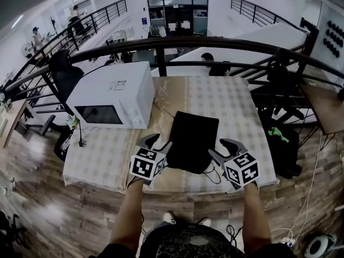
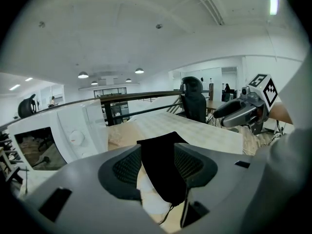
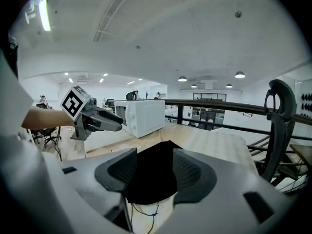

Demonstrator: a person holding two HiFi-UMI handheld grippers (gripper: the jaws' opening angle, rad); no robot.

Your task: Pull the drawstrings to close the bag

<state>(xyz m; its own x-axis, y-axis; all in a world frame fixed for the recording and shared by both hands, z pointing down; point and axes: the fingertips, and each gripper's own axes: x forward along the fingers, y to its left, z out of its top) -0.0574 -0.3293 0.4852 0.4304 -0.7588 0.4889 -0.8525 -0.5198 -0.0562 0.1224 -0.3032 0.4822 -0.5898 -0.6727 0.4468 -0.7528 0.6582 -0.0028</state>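
Plainly, bag: a black cloth bag [image 1: 192, 138] lies flat at mid-frame on the checked table [image 1: 236, 101], right of the white microwave [image 1: 115, 93]. It looks soft, limp and light, so it would likely slide or bunch if tugged from one side only.
Where to hold: the thin dark drawstrings [image 3: 141, 211] trailing off its near edge; cords that fine probably need a pinch well inside the pads.
Left gripper [image 1: 158, 143]: jaws wide apart, nothing held; at the bag's near-left corner, cloth showing through the gap.
Right gripper [image 1: 221, 148]: likewise spread and empty, at the near-right corner, near the cords.
Arms: left forearm [image 1: 131, 208] and right forearm [image 1: 252, 214] rise from the frame's bottom, roughly parallel, grippers angled inward.
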